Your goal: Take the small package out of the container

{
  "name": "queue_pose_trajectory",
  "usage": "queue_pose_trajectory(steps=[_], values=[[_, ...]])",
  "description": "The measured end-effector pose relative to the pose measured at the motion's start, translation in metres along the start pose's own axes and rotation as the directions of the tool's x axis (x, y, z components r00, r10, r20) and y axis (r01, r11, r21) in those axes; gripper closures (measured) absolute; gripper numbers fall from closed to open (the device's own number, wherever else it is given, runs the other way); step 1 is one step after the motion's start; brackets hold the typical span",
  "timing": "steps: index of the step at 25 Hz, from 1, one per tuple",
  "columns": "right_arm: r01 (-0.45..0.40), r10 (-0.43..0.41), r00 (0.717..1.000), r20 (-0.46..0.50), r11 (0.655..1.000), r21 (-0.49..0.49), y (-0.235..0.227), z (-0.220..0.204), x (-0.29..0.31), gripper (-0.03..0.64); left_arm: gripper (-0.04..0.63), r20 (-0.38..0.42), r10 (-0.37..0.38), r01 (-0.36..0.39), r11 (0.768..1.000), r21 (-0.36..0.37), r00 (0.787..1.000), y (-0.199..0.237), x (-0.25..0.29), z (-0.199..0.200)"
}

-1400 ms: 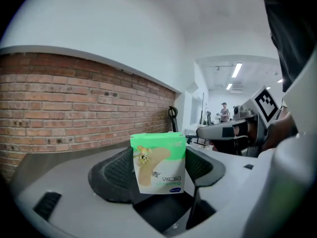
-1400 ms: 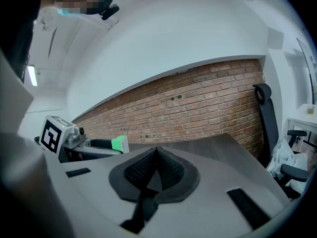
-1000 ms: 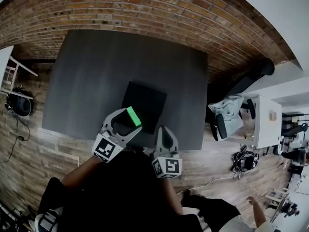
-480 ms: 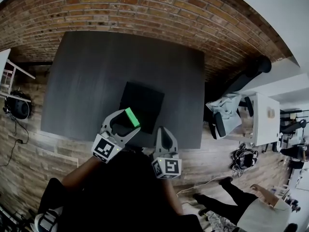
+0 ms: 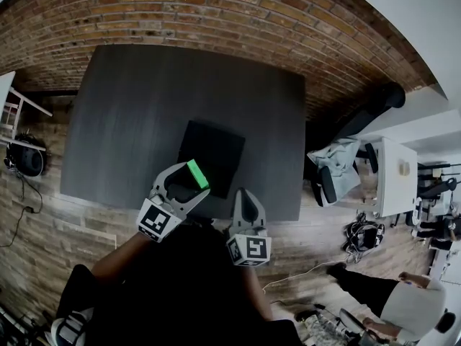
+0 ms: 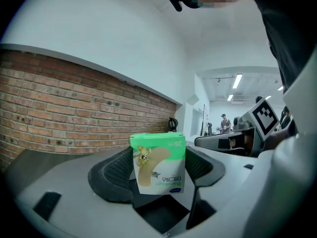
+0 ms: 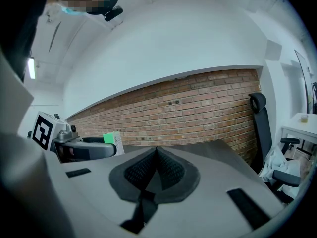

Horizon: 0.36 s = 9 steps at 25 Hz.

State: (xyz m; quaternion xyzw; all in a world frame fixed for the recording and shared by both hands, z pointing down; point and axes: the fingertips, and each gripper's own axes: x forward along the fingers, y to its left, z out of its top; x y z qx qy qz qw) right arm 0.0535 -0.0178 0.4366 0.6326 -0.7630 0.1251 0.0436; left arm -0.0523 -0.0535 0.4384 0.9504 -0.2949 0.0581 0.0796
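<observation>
Moved: hardly anything at the grippers, which sit as they did half a second ago; the person (image 5: 414,307) on the floor at the near right has gone further right.
Left gripper (image 5: 196,179): jaws narrowed onto the package (image 6: 158,163), one mesh pad on each side of it.
Package: a small green and white box, upright between the jaws. In the head view it shows over the near left corner of the container (image 5: 216,153), and the left gripper view shows only wall and room behind it.
Package print: a drawing of a tan plaster strip with a small cartoon figure on it. A figure that looks like 26 sits near the top edge. A blue oval mark sits low on the face, and the lines of print beside it are too small to read.
Right gripper (image 7: 157,157): jaws pressed together with nothing between them, over the near edge of the table, right of the left gripper.
Markers: each gripper carries a cube with black and white square patterns and no words.
Container: a black rectangular box on the table (image 5: 137,107), near its near edge. Its inside is dark, so its contents cannot be told.
Far side: a brick wall (image 5: 216,9) behind the table.
Right side: a chair (image 5: 335,173) beside a white desk (image 5: 396,182).
</observation>
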Motion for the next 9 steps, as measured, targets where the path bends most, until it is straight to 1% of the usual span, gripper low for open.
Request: queue_pose_trajectory(steps=[9], values=[[-0.006,0.006,1.000,-0.003,1.000,0.000,0.0029,-0.0026,-0.0038,0.594,0.259,-0.003,0.000,0.000,1.000,-0.025,1.000,-0.0015,-0.0018,-0.0034]])
